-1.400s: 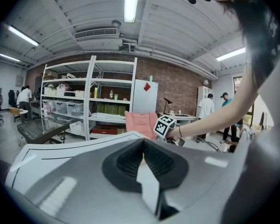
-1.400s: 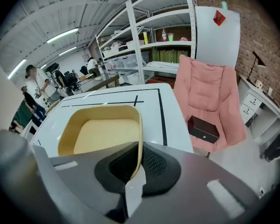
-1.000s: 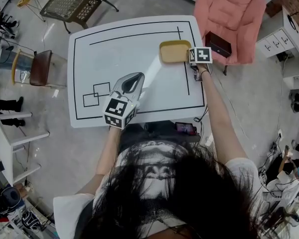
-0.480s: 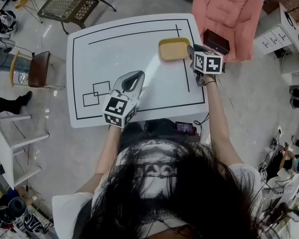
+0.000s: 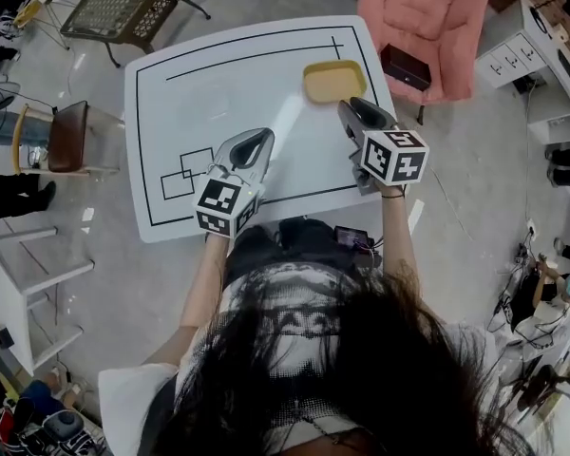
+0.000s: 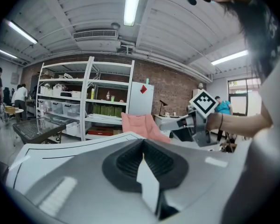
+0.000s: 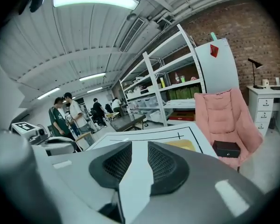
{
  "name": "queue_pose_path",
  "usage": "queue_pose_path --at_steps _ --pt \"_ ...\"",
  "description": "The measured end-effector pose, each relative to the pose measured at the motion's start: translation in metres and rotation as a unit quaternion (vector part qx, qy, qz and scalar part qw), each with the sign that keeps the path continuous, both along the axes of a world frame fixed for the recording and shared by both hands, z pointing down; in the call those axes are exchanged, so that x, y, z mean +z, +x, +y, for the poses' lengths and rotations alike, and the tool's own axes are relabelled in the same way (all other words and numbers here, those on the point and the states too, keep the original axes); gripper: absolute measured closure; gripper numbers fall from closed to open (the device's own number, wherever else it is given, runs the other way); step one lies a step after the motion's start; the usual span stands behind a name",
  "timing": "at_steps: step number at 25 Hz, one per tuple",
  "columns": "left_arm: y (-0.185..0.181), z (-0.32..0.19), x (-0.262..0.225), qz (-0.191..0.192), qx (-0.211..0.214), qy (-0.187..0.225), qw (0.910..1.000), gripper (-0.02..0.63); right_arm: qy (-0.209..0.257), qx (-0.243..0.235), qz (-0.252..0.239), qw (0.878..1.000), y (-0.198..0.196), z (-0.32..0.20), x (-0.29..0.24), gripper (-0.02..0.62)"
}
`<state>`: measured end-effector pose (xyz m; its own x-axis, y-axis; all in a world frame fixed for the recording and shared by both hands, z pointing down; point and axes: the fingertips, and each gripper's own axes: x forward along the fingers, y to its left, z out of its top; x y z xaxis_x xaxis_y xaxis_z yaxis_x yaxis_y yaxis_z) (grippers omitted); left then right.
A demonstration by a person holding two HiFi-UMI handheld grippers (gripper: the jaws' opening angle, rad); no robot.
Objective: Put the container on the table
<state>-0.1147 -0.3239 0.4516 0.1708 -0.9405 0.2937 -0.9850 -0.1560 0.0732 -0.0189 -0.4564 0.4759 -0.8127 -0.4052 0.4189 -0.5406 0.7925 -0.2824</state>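
Yellow container (image 5: 333, 81): set down on white table (image 5: 218, 93) near its far right corner, placement apparently done; right gripper (image 5: 350, 108) near it, jaws slightly parted, empty; left gripper (image 5: 262, 139) well apart, jaws closed on nothing.

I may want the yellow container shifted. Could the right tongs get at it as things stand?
Probably yes. The right tongs hang open just short of the yellow container and point roughly toward it. Only bare table lies between them, and nothing stands in the way.
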Motion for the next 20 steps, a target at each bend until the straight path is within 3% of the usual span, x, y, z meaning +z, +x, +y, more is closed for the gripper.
queue_pose_path --at_steps 7,20 --pt "-0.018 0.036 -0.009 0.012 0.022 0.010 0.9996 0.606 -0.014 0.011 -0.011 1.000 -0.020 0.082 -0.005 0.486" --pt "-0.055 0.147 -0.009 0.026 0.085 0.002 0.9960 0.606 -0.025 0.067 -0.029 0.997 -0.044 0.220 -0.018 0.498"
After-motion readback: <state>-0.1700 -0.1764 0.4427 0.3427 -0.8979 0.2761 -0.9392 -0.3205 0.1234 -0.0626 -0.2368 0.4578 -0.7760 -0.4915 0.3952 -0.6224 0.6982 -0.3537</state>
